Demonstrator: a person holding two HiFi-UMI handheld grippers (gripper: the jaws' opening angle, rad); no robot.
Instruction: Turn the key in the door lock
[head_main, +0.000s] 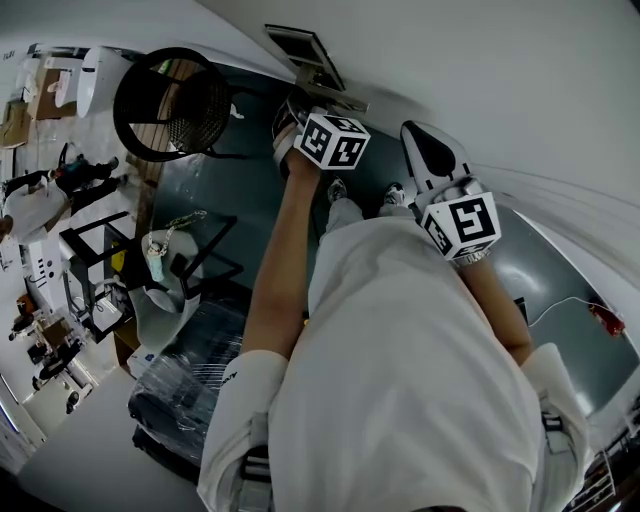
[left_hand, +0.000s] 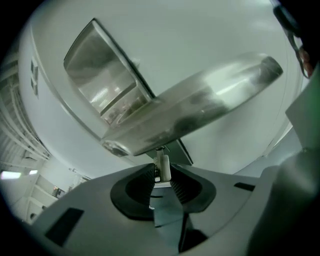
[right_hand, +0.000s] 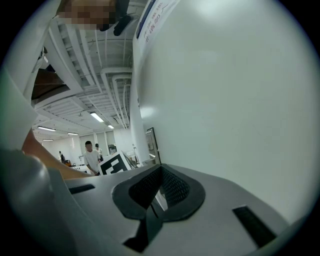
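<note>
In the left gripper view a silvery lever door handle (left_hand: 200, 105) crosses the picture on a long metal lock plate (left_hand: 102, 82) set in the white door (left_hand: 210, 35). Just under the handle a small silver key (left_hand: 162, 167) sticks out of the lock. My left gripper (left_hand: 162, 176) has its ribbed pads (left_hand: 182, 187) pressed on the key's head from both sides. My right gripper (right_hand: 159, 196) is shut with nothing in it, held beside the plain white door face (right_hand: 230, 90). In the head view it (head_main: 420, 135) is to the right of the left hand.
The holder's white-shirted body (head_main: 400, 380) fills the lower head view. To the left stand a black round mesh chair (head_main: 170, 100), a black frame (head_main: 110, 250) and a wrapped box (head_main: 185, 390). A red object on a cable (head_main: 605, 320) lies at the right. People (right_hand: 91, 157) stand far off.
</note>
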